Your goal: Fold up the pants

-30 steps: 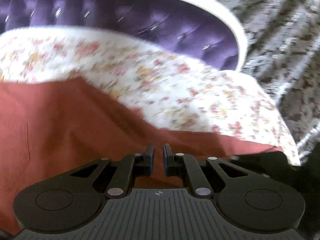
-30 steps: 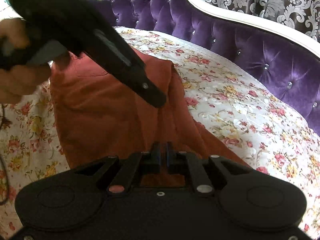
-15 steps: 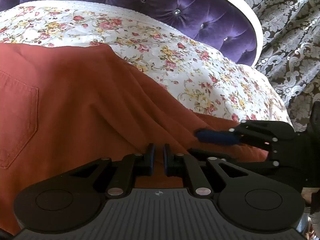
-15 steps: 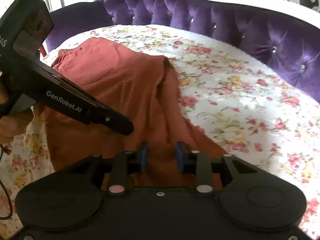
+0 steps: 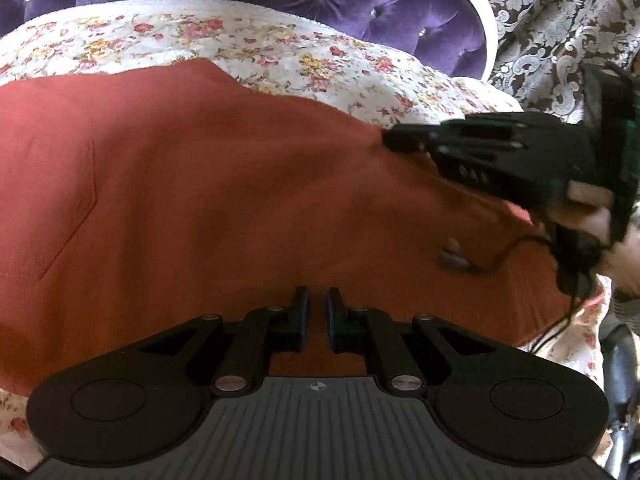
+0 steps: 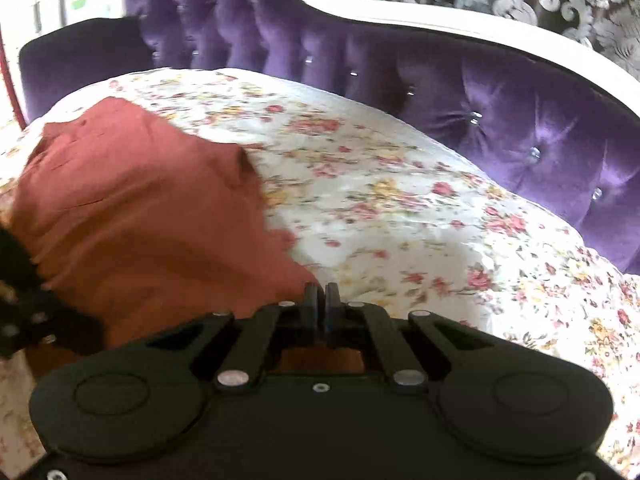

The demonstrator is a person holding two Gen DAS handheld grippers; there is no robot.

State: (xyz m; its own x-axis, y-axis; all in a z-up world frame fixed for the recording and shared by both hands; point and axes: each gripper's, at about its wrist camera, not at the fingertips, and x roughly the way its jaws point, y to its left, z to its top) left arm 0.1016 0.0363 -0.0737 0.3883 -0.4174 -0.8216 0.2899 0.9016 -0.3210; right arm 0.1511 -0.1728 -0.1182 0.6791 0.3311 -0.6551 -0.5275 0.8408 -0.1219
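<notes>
From the left wrist camera we saw the rust-red cotton pants (image 5: 224, 184) spread across the white quilted bedspread printed with small pink and yellow flowers (image 5: 280, 52), a stitched pocket outline showing on their left part. The left gripper (image 5: 316, 312) had its jaws drawn to a narrow slit over the red cloth; whether any fabric sat in that slit we could not tell. At the right the right gripper (image 5: 394, 140) reached in sideways with its tips at the pants' far edge, a person's hand (image 5: 592, 216) behind it. Beyond the bed curved the purple tufted velvet headboard with a white frame (image 5: 320, 4). From the right wrist camera the pants (image 6: 132, 220) lay bunched at the left on the bedspread (image 6: 420, 220). The right gripper (image 6: 321, 300) had just been closing and its jaws stood almost together, with red cloth showing directly beneath them
</notes>
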